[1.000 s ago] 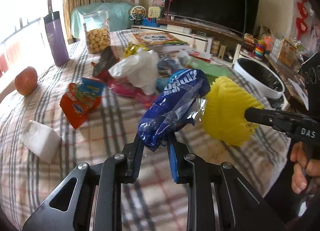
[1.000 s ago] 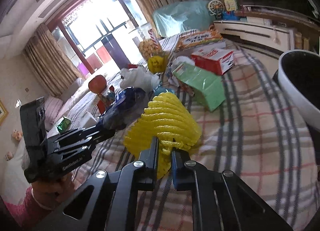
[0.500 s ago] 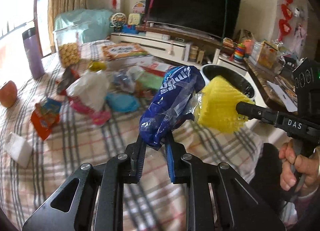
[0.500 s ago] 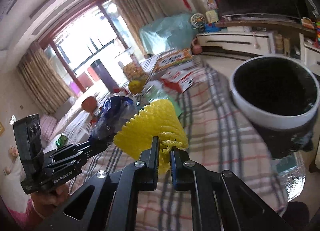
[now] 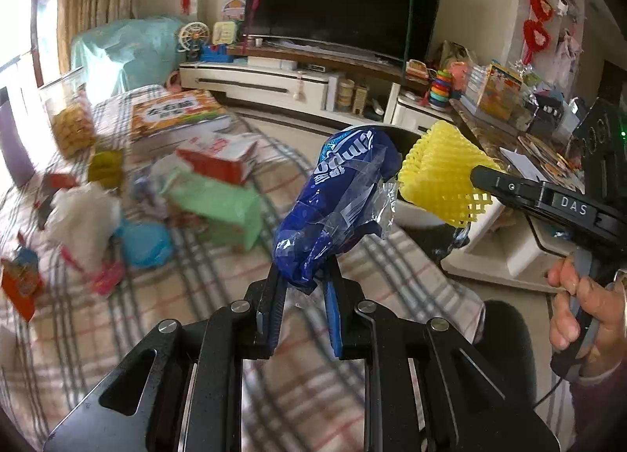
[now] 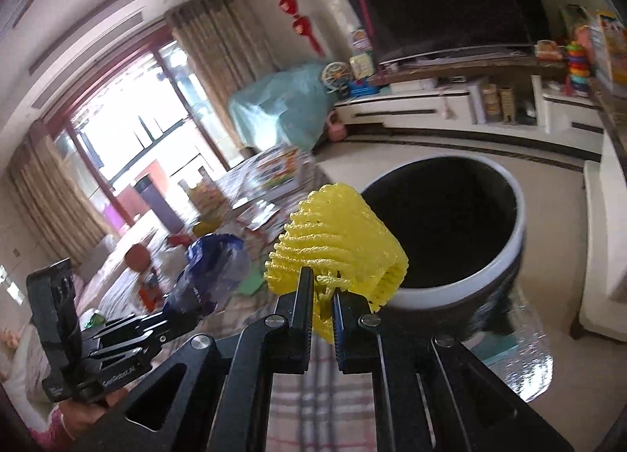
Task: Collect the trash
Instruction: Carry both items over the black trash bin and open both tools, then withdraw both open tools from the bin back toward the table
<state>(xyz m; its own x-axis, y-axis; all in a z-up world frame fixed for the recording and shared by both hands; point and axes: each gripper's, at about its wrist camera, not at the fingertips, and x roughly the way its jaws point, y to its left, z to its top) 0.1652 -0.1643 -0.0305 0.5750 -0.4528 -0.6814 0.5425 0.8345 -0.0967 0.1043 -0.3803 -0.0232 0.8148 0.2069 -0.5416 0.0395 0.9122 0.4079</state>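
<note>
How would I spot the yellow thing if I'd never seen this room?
Find the big black TV, then look down to the round white bin beside the plaid table. By its rim, the right tool pinches a yellow foam net, holey and ribbed, unlike the shiny blue wrapper next to it.

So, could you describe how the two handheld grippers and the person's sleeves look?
Both grippers are matte black, with angular cut-out frames, silver screws and blue pads inside the fingers. The right gripper carries white "DAS" lettering, a green light on its block and a thin black cable below the hand. The left gripper has white lettering that is too small to read. A pink sleeve shows on the left, a dark purplish one on the right.
</note>
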